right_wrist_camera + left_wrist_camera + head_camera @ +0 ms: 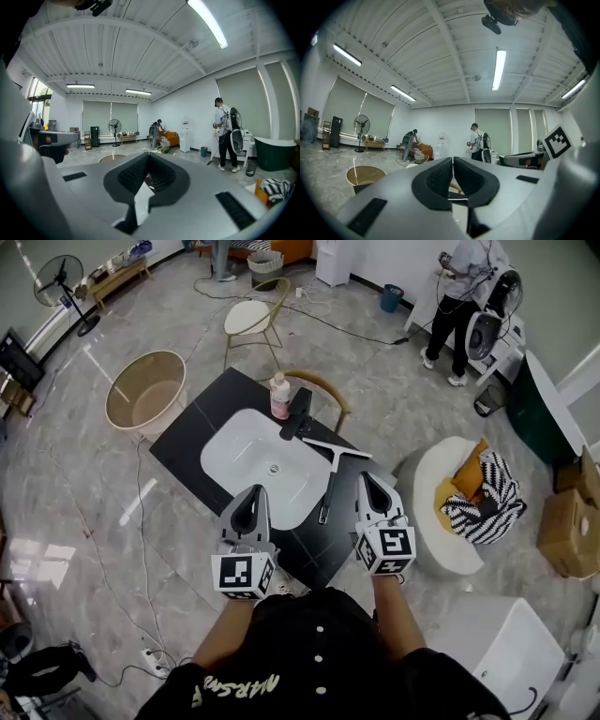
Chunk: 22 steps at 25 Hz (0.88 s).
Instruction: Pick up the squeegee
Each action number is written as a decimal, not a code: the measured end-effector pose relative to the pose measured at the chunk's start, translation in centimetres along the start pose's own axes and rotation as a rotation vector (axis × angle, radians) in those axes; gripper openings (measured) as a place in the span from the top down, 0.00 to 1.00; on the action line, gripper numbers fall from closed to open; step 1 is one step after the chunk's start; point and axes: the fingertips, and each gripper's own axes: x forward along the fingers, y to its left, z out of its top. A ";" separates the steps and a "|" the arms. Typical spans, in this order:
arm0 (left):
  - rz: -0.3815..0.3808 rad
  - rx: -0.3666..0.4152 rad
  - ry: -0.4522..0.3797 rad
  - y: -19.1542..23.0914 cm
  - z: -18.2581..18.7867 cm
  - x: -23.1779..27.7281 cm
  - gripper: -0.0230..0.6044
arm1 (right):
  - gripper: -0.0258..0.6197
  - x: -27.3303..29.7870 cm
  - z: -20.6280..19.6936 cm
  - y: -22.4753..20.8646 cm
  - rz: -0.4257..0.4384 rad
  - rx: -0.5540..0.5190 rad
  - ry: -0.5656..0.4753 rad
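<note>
left gripper (253, 493) and right gripper (367, 478) both pressed together, holding nothing. squeegee (330, 482) lies flat on black counter (192, 442), right of white sink (246, 454), near right gripper. marble floor (89, 474) all round.

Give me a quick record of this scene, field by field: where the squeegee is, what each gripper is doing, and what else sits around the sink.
squeegee: lying flat on the black counter, right of the white basin, blade end away from the person, untouched
left gripper: fingers together, empty, above the basin's near edge
right gripper: fingers together, empty, just right of the squeegee's handle
faucet: black, at the basin's far edge
bottle: pink, upright, beside the faucet
</note>
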 end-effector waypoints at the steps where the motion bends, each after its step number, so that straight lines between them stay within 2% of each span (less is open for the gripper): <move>1: -0.002 0.004 0.002 -0.2 -0.1 0.1 0.93 | 0.96 0.3 -0.4 -0.2 0.002 0.005 0.012; 5: -0.019 0.022 0.012 -1.1 -0.8 0.7 0.93 | 0.96 1.8 -3.5 -0.7 -0.001 0.040 0.087; 8: -0.031 0.024 0.042 -1.6 -2.3 0.9 0.93 | 0.96 3.3 -7.2 -0.8 -0.008 0.059 0.168; 15: -0.074 0.024 0.139 -2.0 -7.5 1.8 0.93 | 0.78 7.7 -18.1 -1.2 -0.031 0.119 0.389; 19: -0.096 0.011 0.201 -2.2 -10.7 2.7 0.93 | 0.77 9.5 -23.2 -1.6 -0.058 0.149 0.498; 22: -0.111 0.007 0.227 -2.2 -12.7 3.6 0.93 | 0.70 10.8 -26.3 -1.8 -0.074 0.150 0.562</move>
